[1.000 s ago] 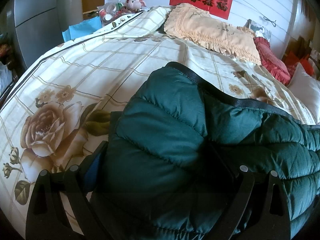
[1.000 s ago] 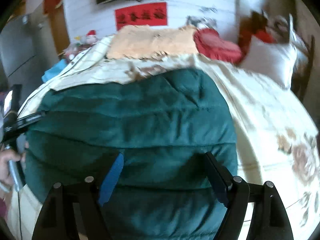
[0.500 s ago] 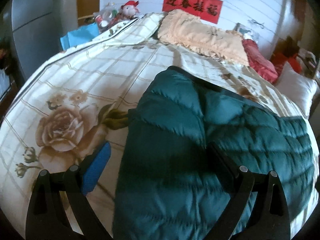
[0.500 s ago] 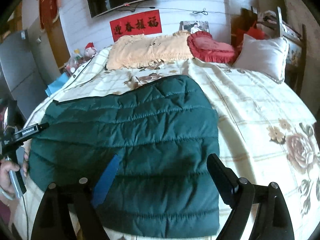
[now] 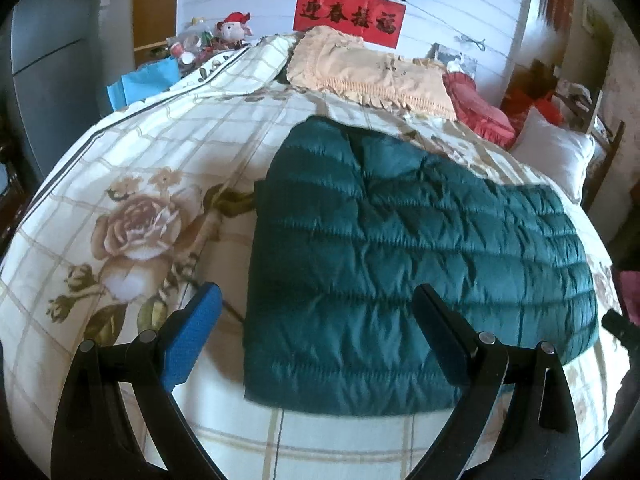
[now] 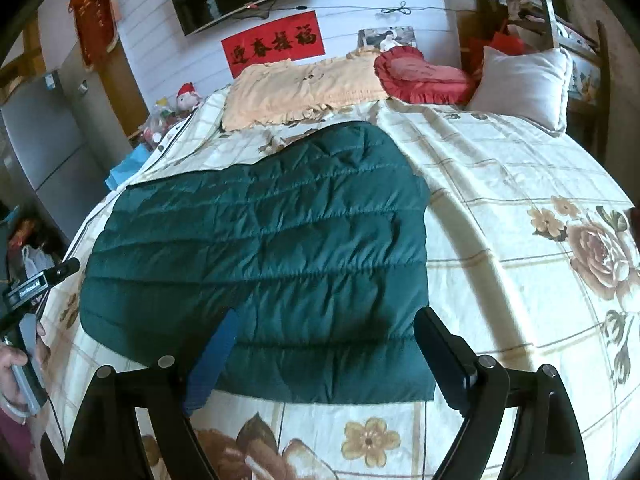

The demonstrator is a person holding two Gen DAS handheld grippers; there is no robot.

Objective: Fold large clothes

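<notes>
A dark green quilted jacket (image 5: 408, 248) lies folded flat on a cream floral bedspread (image 5: 132, 184); it also shows in the right wrist view (image 6: 272, 240). My left gripper (image 5: 316, 336) is open and empty, held above the jacket's near left edge. My right gripper (image 6: 324, 360) is open and empty, held above the jacket's near right edge. The left gripper's body and the hand holding it show at the left rim of the right wrist view (image 6: 28, 292).
Pillows line the head of the bed: a peach one (image 5: 368, 68), a red one (image 5: 480, 108) and a white one (image 5: 556, 152). A plush toy and clutter (image 5: 208, 40) sit at the far left corner. A grey cabinet (image 5: 52, 64) stands left of the bed.
Both grippers have pulled back and up from the jacket. They were low over the fabric, and now it lies flat and free on the bed.
</notes>
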